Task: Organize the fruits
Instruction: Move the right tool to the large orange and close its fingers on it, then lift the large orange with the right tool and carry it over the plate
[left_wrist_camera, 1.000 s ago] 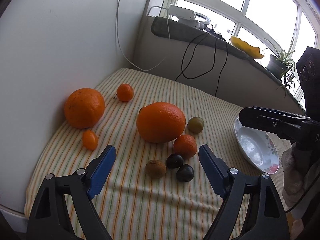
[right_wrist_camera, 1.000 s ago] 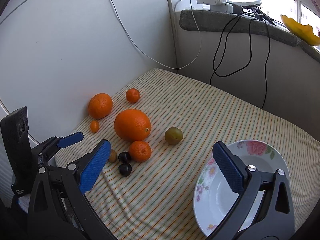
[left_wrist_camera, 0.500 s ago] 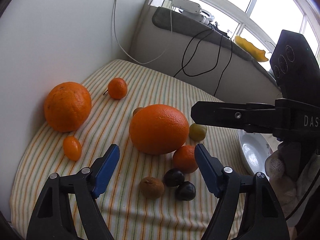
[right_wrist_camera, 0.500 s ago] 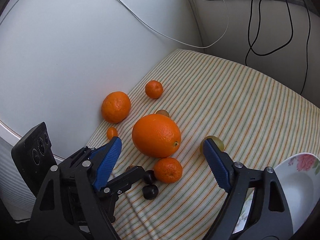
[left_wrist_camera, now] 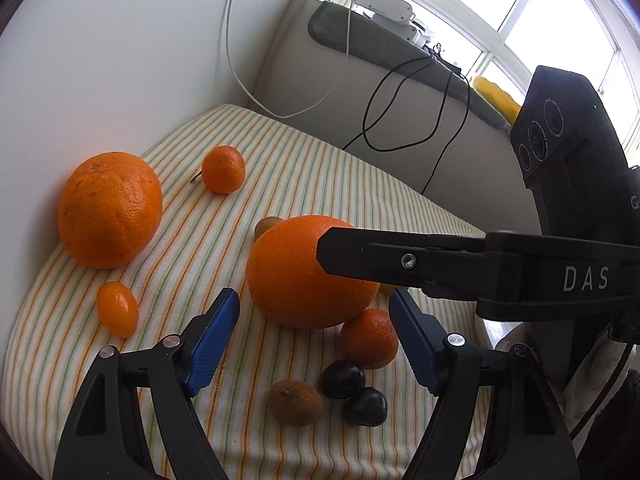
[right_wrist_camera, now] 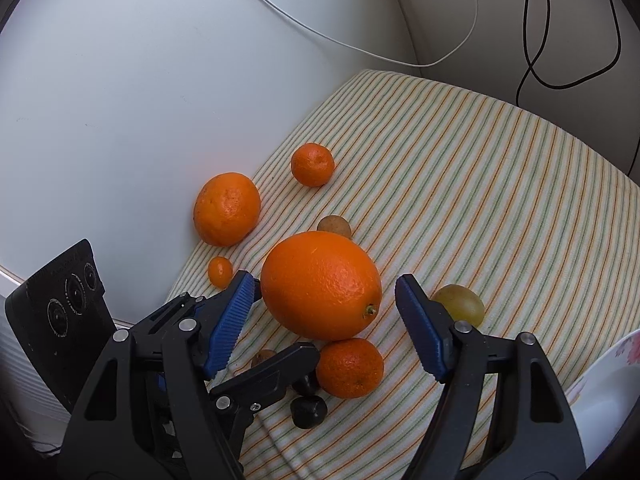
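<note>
Fruits all loose on the striped surface, plate bare; right gripper jaws just narrowing, straddling the big orange ungripped, left gripper jaws apart, empty.

In the left wrist view, the right hand-held gripper crosses the frame from 3 o'clock, covering the large orange on its 2 o'clock side and nearly all of the yellow-green fruit behind it. In the right wrist view, the left hand-held gripper hides most of the brown fruit and part of a dark fruit. The flowered plate is cut off by the picture's edge at 4 o'clock.
</note>
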A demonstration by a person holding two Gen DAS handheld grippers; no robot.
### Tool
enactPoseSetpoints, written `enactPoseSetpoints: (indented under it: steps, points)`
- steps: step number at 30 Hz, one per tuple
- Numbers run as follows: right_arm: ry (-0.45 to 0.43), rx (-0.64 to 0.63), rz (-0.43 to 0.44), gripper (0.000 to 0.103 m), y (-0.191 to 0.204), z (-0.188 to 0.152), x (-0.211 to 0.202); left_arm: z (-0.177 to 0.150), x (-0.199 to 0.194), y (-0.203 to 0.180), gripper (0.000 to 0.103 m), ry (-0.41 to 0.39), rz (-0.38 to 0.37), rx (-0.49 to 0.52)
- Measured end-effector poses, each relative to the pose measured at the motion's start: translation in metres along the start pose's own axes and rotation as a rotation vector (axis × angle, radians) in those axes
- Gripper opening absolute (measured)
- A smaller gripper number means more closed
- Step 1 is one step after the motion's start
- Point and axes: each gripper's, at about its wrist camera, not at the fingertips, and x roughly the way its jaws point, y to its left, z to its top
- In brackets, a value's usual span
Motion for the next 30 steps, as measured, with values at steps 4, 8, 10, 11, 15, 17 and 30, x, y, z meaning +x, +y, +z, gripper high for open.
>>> enactPoseSetpoints:
  steps: [4, 8, 10, 11, 15, 17, 30]
  points:
    - [0.014, 0.000, -0.003, 0.077, 0.000, 0.000, 0.010, -0.001, 0.005, 0.002, 0.076, 0.014, -0.004, -0.006]
    - [0.026, -0.001, 0.000, 0.071, 0.001, -0.001, 0.015, 0.001, 0.009, 0.004, 0.070, 0.021, -0.008, -0.019]
    - [0.022, 0.008, 0.001, 0.070, 0.000, -0.001, 0.015, 0.001, 0.010, 0.004, 0.069, 0.019, -0.013, -0.021]
    - [0.022, 0.010, 0.003, 0.070, -0.001, -0.001, 0.015, 0.000, 0.010, 0.004, 0.069, 0.018, -0.012, -0.019]
    - [0.016, 0.014, 0.001, 0.070, 0.001, -0.003, 0.016, -0.001, 0.010, 0.003, 0.069, 0.014, -0.008, -0.014]
    - [0.012, 0.017, -0.002, 0.070, 0.001, -0.003, 0.016, -0.001, 0.009, 0.004, 0.069, 0.012, -0.009, -0.011]
    - [-0.031, 0.019, 0.012, 0.069, 0.003, -0.007, -0.009, 0.001, -0.005, -0.007, 0.069, -0.031, 0.001, 0.021]
